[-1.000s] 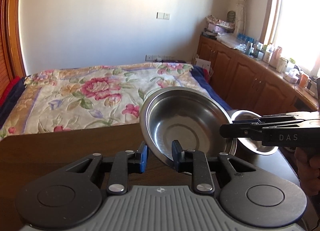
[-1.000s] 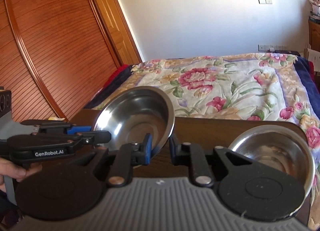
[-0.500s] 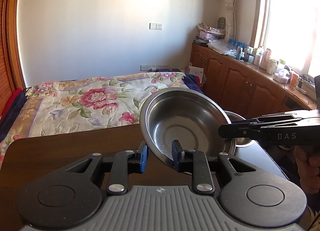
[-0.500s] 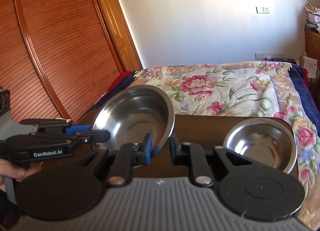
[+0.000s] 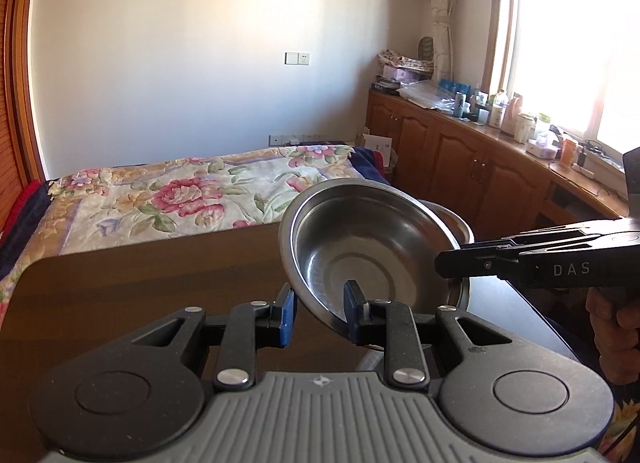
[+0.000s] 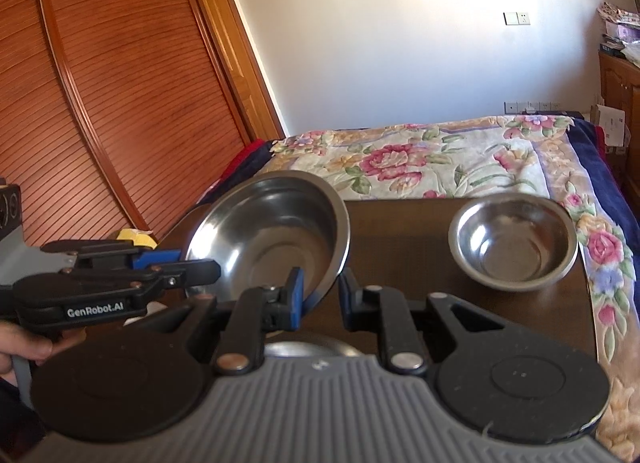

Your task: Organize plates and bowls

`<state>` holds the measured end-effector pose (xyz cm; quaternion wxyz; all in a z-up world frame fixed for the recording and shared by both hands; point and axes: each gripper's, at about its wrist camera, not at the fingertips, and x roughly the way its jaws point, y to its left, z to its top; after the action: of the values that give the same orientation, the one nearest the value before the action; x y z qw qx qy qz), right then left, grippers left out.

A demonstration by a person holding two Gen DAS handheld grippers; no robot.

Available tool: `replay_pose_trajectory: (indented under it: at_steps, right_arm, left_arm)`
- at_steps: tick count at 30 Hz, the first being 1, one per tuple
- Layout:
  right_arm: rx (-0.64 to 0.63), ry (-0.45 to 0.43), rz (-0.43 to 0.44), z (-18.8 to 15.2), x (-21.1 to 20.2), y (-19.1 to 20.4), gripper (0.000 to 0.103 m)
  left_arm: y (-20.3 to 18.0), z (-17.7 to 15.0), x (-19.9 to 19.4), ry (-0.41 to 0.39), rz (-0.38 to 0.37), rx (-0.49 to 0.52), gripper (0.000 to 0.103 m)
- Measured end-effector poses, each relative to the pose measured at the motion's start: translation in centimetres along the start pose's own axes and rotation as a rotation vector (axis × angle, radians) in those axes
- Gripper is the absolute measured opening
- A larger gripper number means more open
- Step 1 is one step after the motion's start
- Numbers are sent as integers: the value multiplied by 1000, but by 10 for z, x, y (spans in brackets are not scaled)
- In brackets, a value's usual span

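A wide steel dish (image 5: pixel 372 259) hangs tilted above the dark wooden table (image 5: pixel 152 287), its hollow facing me. My left gripper (image 5: pixel 320 303) is shut on its near rim. My right gripper (image 5: pixel 440 267) reaches in from the right and pinches the opposite rim. In the right wrist view the dish (image 6: pixel 272 231) sits between the right gripper's (image 6: pixel 322 291) fingers, and the left gripper (image 6: pixel 200 267) clamps its left edge. A smaller steel bowl (image 6: pixel 512 243) stands upright on the table's right end; in the left wrist view the bowl (image 5: pixel 458 221) is mostly hidden behind the dish.
The rim of another steel piece (image 6: pixel 308 345) shows just under my right gripper. A yellow object (image 6: pixel 136 239) lies at the table's left edge. A flowered bed (image 6: pixel 440 159) lies beyond the table, wooden cabinets (image 5: pixel 460 167) to the right and a slatted wardrobe (image 6: pixel 100 103) to the left.
Both grippers have risen with the dish held between them. The table and the small bowl now look lower and farther away. The grips on the dish look unchanged.
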<state>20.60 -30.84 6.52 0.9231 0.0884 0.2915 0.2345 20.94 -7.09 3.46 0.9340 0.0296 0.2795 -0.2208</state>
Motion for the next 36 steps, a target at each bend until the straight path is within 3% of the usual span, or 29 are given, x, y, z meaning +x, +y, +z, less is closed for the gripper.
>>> replay_pose_trajectory:
  at_steps: [12,22,36]
  right_arm:
    - [45,3,-26,-33,-18,-3,21]
    - [93,-26,-12,-54,-31,-10,14]
    - [51,-51,-98,-75,-28,-11,8]
  left_arm:
    - [-18,-34,-13,7,-55,3,29]
    - [-24,-53,-17,27,-84,0,29]
    - [-32,-70,-5,79,-86,50,23]
